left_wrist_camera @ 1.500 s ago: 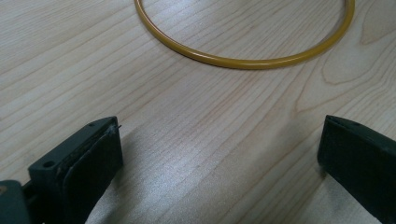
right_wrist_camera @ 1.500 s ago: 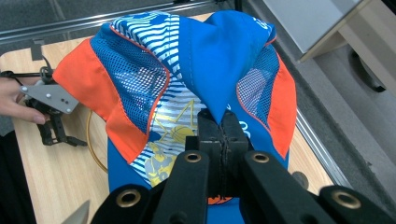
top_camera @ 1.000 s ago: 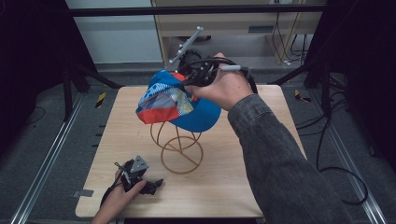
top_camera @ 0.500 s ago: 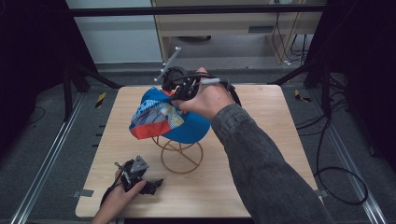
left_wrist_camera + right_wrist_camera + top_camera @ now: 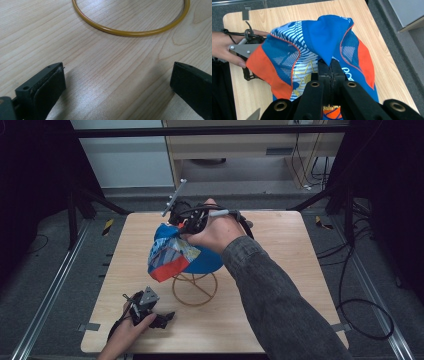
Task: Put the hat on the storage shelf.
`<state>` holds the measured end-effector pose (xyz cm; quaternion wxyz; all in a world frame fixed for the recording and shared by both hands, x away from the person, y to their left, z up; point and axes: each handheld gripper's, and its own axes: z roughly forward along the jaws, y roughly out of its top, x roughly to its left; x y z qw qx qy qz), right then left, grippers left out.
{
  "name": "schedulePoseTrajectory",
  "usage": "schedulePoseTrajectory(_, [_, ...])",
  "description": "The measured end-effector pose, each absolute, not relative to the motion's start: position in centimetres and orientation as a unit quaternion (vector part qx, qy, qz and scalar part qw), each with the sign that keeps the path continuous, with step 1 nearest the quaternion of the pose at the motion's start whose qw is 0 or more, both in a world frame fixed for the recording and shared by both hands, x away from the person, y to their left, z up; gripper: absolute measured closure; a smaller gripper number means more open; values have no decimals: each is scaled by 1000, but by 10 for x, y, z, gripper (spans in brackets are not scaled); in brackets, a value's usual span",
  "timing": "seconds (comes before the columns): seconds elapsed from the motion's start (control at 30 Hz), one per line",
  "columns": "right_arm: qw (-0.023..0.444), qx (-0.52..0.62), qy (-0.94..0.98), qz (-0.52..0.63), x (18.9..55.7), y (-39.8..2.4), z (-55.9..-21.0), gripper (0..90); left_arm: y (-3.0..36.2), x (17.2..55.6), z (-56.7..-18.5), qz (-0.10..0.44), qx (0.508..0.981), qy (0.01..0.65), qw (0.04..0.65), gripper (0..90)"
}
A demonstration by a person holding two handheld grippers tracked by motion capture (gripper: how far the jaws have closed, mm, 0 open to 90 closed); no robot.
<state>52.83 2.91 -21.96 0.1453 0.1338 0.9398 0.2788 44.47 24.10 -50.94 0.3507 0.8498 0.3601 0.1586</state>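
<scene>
A blue, orange and white cap is pinched by a fold of its fabric between the closed jaws of the right gripper, the rest of it spread beyond and below the jaw tips, over a yellow wire stand. The left gripper is rested on the wooden table, jaws held wide apart with nothing between them; the stand's base ring is seen just ahead of them.
</scene>
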Motion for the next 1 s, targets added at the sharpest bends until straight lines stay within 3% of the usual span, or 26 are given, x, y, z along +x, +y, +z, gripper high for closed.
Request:
schedulePoseTrajectory(0.37, [141, 131, 940, 281, 528, 31, -226, 876, 241, 445, -509, 159, 850, 360, 351, 0])
schedulePoseTrajectory(0.63, [142, 132, 939, 286, 527, 29, -227, 773, 241, 445, -509, 159, 850, 360, 351, 0])
schedulePoseTrajectory(0.8, [144, 136, 935, 295, 524, 26, -225, 663, 241, 445, -509, 159, 850, 360, 351, 0])
schedulePoseTrajectory(1.0, [140, 148, 929, 308, 522, 16, -223, 608, 241, 445, -509, 158, 850, 360, 351, 0])
